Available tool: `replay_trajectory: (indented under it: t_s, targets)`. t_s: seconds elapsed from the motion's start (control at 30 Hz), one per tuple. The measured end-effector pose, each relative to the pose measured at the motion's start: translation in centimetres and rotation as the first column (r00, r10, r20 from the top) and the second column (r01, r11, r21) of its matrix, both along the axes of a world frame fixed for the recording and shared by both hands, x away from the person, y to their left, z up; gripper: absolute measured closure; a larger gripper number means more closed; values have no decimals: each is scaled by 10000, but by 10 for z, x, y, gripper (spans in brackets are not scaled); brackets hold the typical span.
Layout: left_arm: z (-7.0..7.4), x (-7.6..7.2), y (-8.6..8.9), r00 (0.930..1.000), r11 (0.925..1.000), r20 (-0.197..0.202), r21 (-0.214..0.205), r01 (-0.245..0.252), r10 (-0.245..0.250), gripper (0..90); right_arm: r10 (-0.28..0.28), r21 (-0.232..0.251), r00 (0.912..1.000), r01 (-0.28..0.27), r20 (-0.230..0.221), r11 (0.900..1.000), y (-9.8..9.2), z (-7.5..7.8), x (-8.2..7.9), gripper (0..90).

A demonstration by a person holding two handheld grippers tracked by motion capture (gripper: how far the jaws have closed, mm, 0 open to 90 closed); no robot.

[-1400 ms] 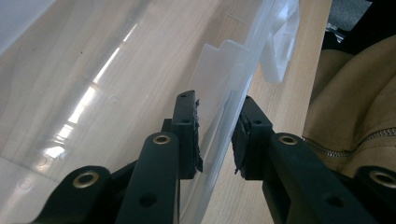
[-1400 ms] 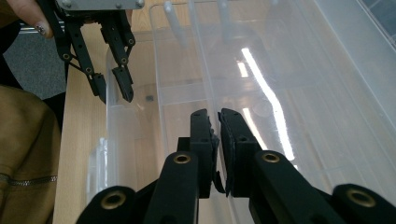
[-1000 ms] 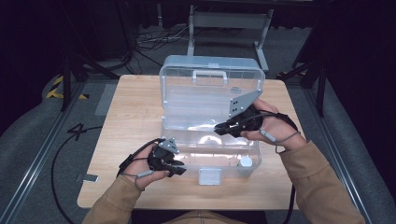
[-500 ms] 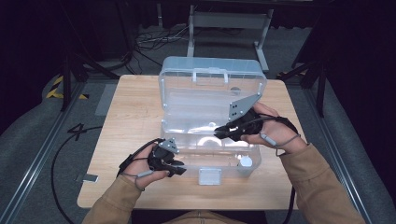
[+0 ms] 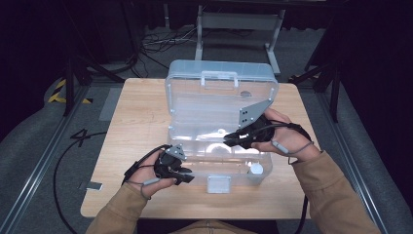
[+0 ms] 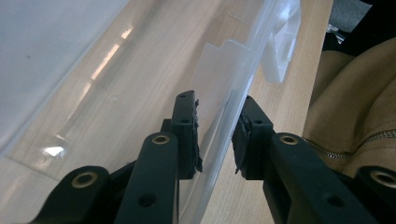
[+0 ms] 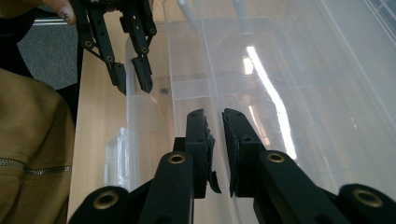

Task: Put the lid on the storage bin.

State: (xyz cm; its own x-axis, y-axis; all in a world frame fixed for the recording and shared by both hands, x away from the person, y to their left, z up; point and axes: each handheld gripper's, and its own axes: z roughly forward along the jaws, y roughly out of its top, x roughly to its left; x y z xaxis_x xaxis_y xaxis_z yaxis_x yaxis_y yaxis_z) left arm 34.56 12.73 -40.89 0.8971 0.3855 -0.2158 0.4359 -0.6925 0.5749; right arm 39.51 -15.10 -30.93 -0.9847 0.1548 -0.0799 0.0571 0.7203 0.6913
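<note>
Tan sleeves (image 5: pixel 327 190); black tongs (image 7: pixel 215 140) with brass-ringed screw holes, grey three-cornered plates, trailing grey cables.

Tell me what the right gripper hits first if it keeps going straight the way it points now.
Probably the clear box's inner wall or floor: the right gripper points into the open base. Farther along that line is the left gripper at the front wall. Depth is hard to judge.

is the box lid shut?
No: in the high view the clear plastic box has its lid raised, standing up behind the open base.
</note>
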Motion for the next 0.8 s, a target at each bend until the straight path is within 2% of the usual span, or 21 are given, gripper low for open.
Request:
replay_trajectory:
  t_s: [0.8]
  targets:
    - [0, 0, 0, 10000, 10000, -1, 67, -45, 45, 727, 153, -166, 9999, -154, -36, 9997, 1, -3, -5, 796]
